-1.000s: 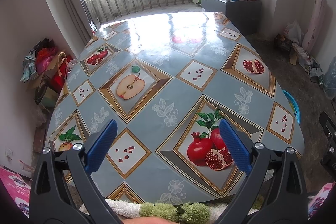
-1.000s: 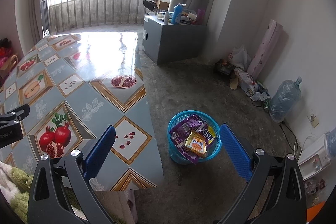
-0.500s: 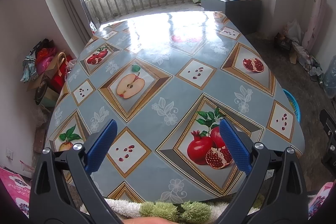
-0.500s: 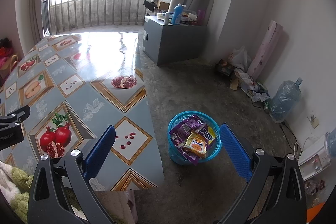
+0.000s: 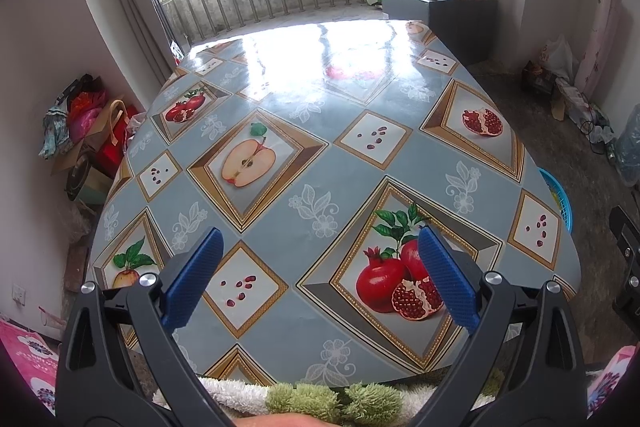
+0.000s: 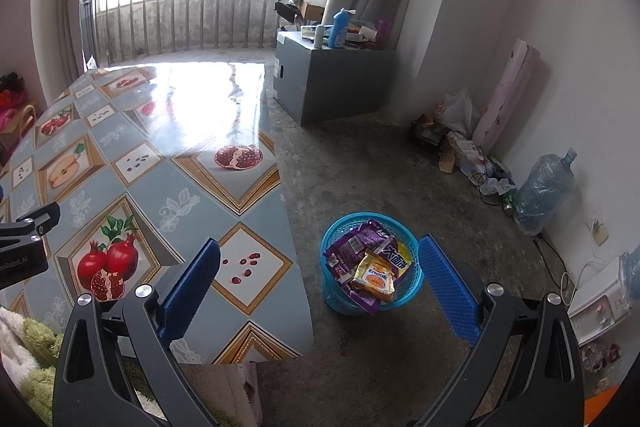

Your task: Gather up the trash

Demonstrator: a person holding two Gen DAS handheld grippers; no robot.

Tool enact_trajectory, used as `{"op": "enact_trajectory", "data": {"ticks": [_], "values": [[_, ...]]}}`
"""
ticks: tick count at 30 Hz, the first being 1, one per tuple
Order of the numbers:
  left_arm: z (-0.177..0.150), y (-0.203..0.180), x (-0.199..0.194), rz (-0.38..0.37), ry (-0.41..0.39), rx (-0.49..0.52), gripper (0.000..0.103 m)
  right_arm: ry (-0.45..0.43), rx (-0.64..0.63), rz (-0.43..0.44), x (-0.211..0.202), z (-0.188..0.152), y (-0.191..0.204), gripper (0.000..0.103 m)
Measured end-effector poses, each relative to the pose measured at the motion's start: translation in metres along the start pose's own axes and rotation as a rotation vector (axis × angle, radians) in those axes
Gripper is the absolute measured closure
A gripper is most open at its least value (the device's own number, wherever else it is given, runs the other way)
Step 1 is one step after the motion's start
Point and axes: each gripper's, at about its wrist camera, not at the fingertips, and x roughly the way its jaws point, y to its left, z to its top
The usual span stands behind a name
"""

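Wrappers [image 6: 370, 267] fill the basket [image 6: 414, 281] beside the table [image 6: 256, 211] edge, open floor around.

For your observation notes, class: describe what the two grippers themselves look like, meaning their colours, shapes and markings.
Both the left gripper and the right gripper look alike: two flat blue fingers with a ribbed, textured face, mounted on black triangular arms with cut-outs and round silver bolts. In the right view, the left gripper's black body shows pale lettering, too partial to read. No cables show.

Left gripper [image 5: 316, 275], right gripper [image 6: 318, 285]: black frames, blue ribbed pads (silver screws).
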Motion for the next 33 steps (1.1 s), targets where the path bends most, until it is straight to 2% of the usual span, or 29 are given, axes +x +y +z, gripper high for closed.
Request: {"op": "enact_trajectory", "data": {"ticks": [33], "values": [[0.0, 0.0001, 0.0012, -0.002, 0.004, 0.004, 0.009, -0.003, -0.008, 0.008, -0.0011, 0.0025, 0.0056, 0.007]]}}
